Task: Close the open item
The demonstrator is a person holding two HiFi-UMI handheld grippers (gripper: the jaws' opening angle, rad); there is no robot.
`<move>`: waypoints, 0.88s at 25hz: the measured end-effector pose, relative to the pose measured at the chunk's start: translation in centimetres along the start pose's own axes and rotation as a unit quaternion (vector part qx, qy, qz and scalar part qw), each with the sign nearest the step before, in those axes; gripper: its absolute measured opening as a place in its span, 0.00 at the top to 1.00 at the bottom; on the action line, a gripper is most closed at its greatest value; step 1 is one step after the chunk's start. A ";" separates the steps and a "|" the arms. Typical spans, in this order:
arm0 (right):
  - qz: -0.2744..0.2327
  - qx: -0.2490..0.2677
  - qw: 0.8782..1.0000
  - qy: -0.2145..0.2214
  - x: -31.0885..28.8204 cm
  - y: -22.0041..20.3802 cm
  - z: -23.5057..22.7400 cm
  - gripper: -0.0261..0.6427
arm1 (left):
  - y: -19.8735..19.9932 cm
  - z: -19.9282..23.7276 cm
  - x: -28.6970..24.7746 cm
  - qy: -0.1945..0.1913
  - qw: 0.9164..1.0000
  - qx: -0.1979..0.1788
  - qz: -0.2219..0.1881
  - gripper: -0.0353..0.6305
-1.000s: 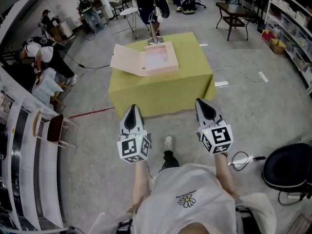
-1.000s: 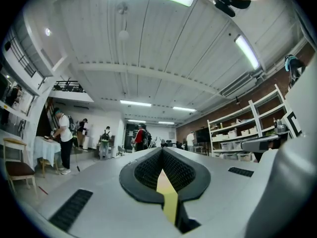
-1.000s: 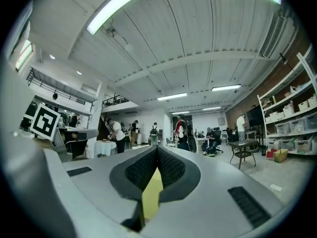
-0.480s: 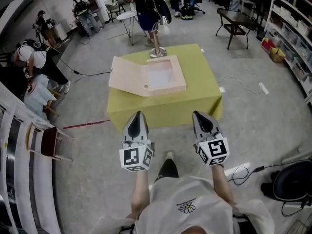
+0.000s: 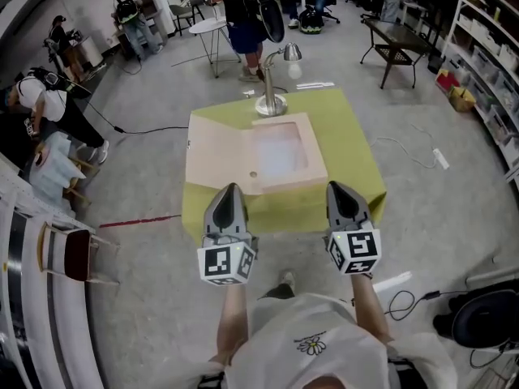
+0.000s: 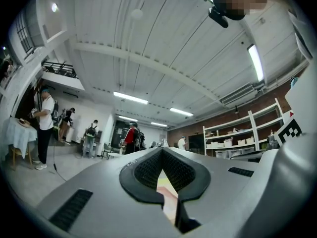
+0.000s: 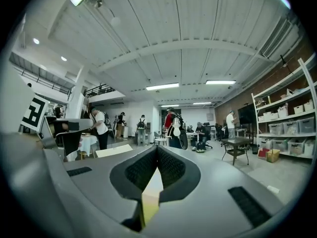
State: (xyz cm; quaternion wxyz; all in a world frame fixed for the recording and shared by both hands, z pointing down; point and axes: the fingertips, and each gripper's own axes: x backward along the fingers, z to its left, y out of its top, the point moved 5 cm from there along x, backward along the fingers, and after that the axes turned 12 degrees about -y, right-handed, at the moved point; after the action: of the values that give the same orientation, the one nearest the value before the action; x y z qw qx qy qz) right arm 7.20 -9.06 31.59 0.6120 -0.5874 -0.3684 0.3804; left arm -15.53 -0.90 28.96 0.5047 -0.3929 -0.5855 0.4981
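Note:
A flat pale-pink box (image 5: 280,154) lies open on a yellow-green table (image 5: 353,136). Its lid flap (image 5: 217,156) is folded out to the left, hanging past the table's left edge. In the head view my left gripper (image 5: 226,190) hovers at the table's near edge, just short of the lid's front corner. My right gripper (image 5: 339,186) is level with it, in front of the box's right front corner. Both are shut and hold nothing, as seen in the left gripper (image 6: 162,150) and right gripper (image 7: 157,148) views. Neither touches the box.
A metal desk lamp (image 5: 272,96) stands on the table behind the box. Several people work at the back left. A chair (image 5: 77,254) and white benches line the left. Shelves (image 5: 491,47) run along the right, near a black table (image 5: 397,35). Cables (image 5: 405,298) lie on the floor.
The table and box have come much closer in the head view. Both grippers, still shut, have moved forward from well short of the table to its near edge.

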 end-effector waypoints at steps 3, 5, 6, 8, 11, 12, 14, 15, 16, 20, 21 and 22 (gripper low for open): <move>0.001 0.012 1.000 -0.010 -3.4 -0.7 0.4 0.96 | -1.0 2.7 -3.0 -0.010 1.000 0.000 0.003 0.93; 0.004 0.011 1.000 -0.017 -4.8 -1.2 0.8 0.96 | -1.4 4.0 -4.3 -0.015 1.000 -0.002 0.003 0.93; 0.003 0.010 1.000 -0.024 -5.4 -1.3 0.9 0.96 | -1.4 4.6 -4.8 -0.017 1.000 0.001 0.001 0.93; 0.001 0.014 0.999 -0.042 -6.2 -1.2 0.9 0.96 | -1.6 5.2 -5.7 -0.022 1.000 0.013 -0.003 0.93; 0.023 0.013 0.998 -0.057 -7.0 -2.0 0.4 0.96 | -2.0 5.3 -6.0 -0.018 1.000 0.022 -0.002 0.93; 0.029 0.006 0.998 -0.056 -7.3 -2.3 0.2 0.96 | -2.1 5.3 -6.1 -0.014 1.000 0.020 0.000 0.93; 0.034 -0.005 0.998 -0.050 -7.9 -2.8 0.1 0.96 | -2.5 5.5 -6.2 -0.005 1.000 0.017 0.004 0.93; 0.034 -0.006 0.998 -0.046 -8.1 -3.0 0.1 0.96 | -2.7 5.6 -6.1 -0.001 1.000 0.018 0.006 0.93; 0.033 -0.005 0.999 -0.042 -8.3 -3.1 0.1 0.96 | -2.9 5.7 -6.0 0.002 1.000 0.018 0.009 0.93; 0.033 0.004 0.999 -0.027 -9.5 -3.7 0.9 0.96 | -3.1 6.6 -5.4 0.016 1.000 0.007 0.012 0.93; 0.031 0.006 0.999 -0.024 -9.8 -3.7 1.1 0.96 | -3.1 7.0 -5.4 0.022 1.000 0.007 0.010 0.93; 0.029 0.009 0.999 -0.022 -10.0 -3.6 1.4 0.96 | -3.1 7.3 -5.4 0.027 1.000 0.007 0.008 0.93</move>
State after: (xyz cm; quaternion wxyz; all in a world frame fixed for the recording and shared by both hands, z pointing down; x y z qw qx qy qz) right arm 1.70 -17.52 35.17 0.5980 -0.5838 -0.3614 0.4136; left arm -21.54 -8.10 30.97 0.5194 -0.4074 -0.5649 0.4950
